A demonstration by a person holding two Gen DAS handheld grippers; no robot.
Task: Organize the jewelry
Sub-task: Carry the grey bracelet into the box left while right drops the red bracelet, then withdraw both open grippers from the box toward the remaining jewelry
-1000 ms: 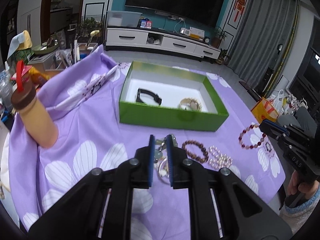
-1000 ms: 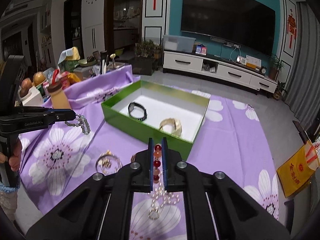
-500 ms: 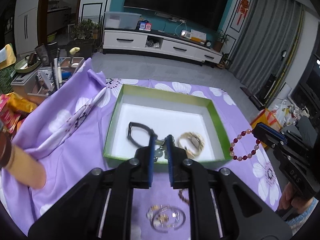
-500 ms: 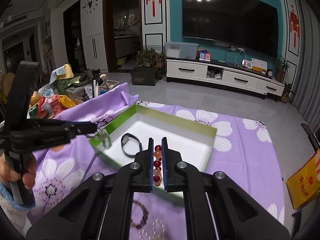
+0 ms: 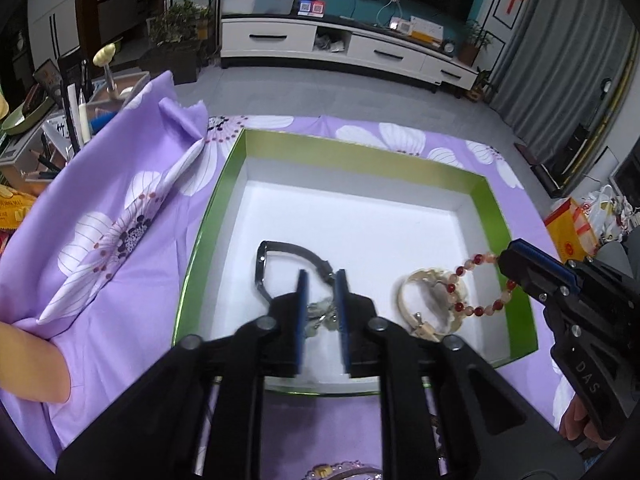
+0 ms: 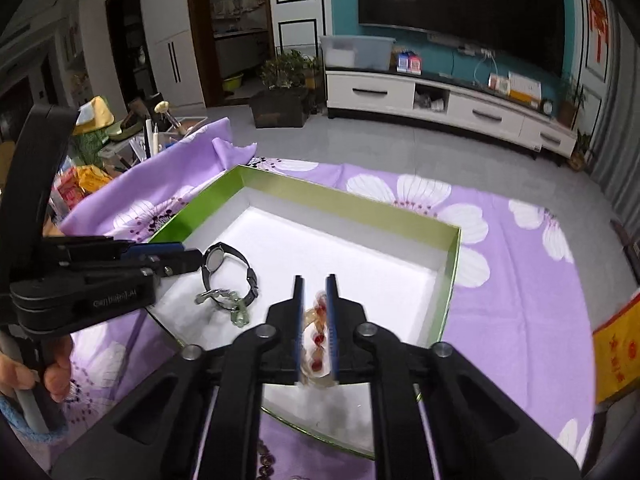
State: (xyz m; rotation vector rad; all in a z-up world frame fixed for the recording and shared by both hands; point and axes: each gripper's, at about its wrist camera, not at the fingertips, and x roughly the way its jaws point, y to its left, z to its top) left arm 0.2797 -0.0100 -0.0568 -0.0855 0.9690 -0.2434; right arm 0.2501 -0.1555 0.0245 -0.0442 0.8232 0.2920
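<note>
Hovering over green box [image 5: 492, 216] on purple floral cloth [image 5: 120, 240] | left gripper [image 5: 322, 280]: jaws parted, pale green bracelet [image 6: 234, 308] lay loose on box floor beside black watch [image 6: 224, 258] | right gripper [image 6: 314, 292]: jaws narrow, gripping red bead bracelet [image 5: 476, 276] above gold watch [image 5: 424, 300].

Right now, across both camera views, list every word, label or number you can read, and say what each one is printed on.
"DAS": on the body of the right gripper, which holds the red bead bracelet.
"竹": on a white card in the clutter at far left.
Lettering on the left gripper: too blurred to read.
Emblem on the yellow bag and the small boxes on the TV stand: too small to read.
</note>
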